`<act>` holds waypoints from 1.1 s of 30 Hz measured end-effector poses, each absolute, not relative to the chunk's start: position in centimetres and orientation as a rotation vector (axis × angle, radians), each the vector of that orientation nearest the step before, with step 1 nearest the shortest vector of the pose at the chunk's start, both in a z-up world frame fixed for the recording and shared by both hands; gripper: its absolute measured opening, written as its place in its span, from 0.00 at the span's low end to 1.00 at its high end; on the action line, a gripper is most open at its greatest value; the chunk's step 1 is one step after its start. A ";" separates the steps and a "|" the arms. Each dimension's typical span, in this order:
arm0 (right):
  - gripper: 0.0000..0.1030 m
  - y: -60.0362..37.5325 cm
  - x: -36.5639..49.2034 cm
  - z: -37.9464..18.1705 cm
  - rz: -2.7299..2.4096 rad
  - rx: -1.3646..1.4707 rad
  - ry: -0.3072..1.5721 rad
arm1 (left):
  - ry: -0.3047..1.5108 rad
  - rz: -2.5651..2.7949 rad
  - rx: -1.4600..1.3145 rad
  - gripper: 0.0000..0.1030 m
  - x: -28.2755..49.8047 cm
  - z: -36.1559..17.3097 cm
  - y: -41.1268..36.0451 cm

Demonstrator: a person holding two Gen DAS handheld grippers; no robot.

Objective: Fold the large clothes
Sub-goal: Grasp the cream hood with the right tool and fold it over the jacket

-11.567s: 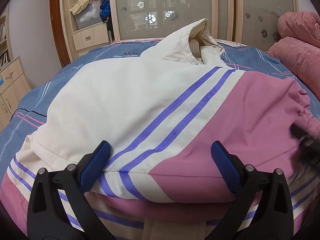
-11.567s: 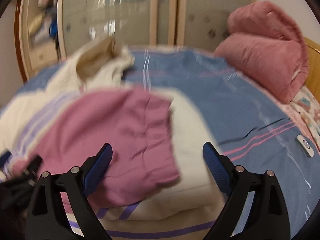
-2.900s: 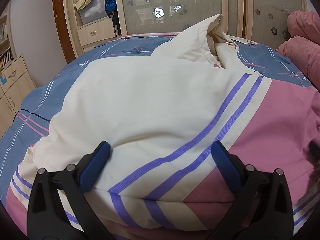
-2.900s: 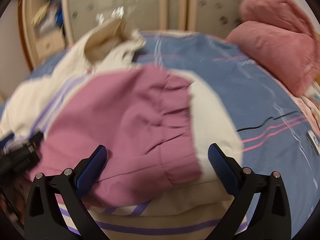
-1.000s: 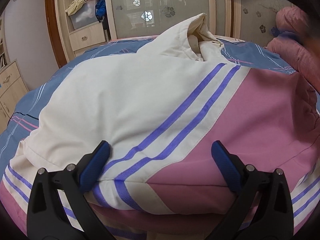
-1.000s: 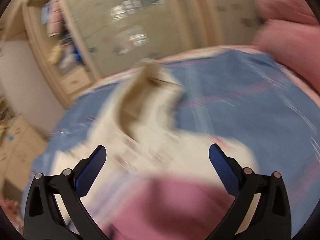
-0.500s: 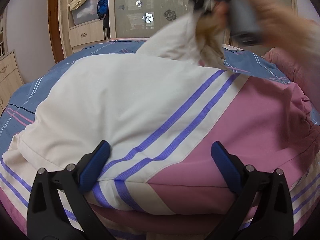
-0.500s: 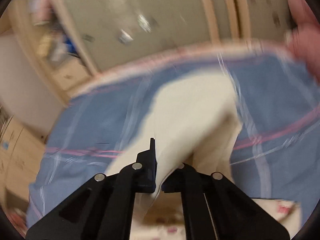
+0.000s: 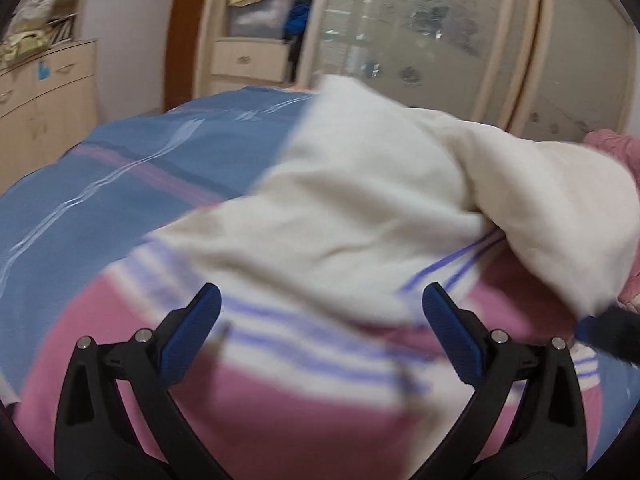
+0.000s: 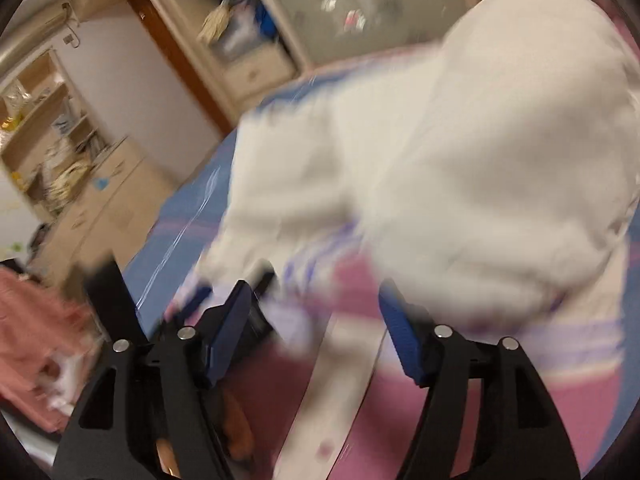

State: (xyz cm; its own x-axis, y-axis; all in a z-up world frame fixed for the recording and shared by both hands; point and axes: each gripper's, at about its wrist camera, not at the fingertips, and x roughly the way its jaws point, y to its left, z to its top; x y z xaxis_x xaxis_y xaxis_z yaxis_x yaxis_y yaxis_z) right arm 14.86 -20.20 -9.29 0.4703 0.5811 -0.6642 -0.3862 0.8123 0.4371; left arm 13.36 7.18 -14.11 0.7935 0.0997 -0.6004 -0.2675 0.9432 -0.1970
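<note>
Fingers [image 10: 232, 320] apart – nothing gripped, jacket [image 9: 360, 208] unlabelled, blurred.

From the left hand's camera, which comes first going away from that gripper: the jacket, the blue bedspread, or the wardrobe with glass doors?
Going out from the left gripper:
1. Jacket, pink and cream, lying right under the open fingers.
2. Blue bedspread, stretching away at left behind the jacket.
3. Wardrobe, against the far wall beyond the bed.

Two fisheye wrist cams, each looking forward and down along its own fingers, close over a jacket [image 9: 360, 208] on a bed [image 9: 120, 184]. Right cam is tilted sideways. Both views share the jacket, bed and wardrobe [image 9: 400, 32] beyond.
</note>
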 end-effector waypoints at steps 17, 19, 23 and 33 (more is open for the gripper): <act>0.99 -30.6 30.7 -11.2 0.179 0.804 0.913 | 0.660 0.174 -0.332 0.98 6.9 -14.3 9.7; 0.99 -30.0 31.5 -11.1 0.186 0.854 0.886 | 0.661 0.183 -0.323 0.98 6.2 -14.2 9.9; 0.10 -28.0 31.4 -10.2 0.236 0.840 0.898 | 0.668 0.199 -0.321 0.98 6.2 -14.2 11.1; 0.09 -24.1 13.4 -6.7 0.585 0.806 0.791 | 0.652 0.195 -0.373 0.98 6.8 -14.1 11.8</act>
